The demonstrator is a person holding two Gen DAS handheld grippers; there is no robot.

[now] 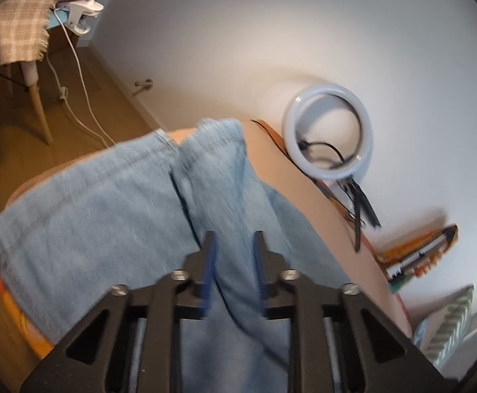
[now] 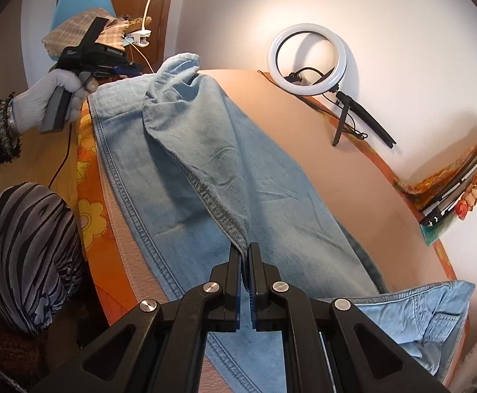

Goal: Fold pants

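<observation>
Now mid-fold: right gripper (image 2: 245, 262) jaws pinched tight on pants (image 2: 205, 150) hem; left gripper (image 1: 233, 252) jaws parted, denim between, grip uncertain. Next: carry leg across bench (image 2: 336, 150), align edges.

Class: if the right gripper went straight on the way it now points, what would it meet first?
The right gripper is shut on a seam of the jeans, so denim is already at its tips. Beyond lies more denim, then probably the table; depth is unclear.

Bare table (image 2: 320, 150) lies open to your right of the jeans (image 2: 205, 163); the ring light (image 2: 307, 59) blocks the far edge; a book stack (image 2: 461, 183) crowds the corner.
</observation>
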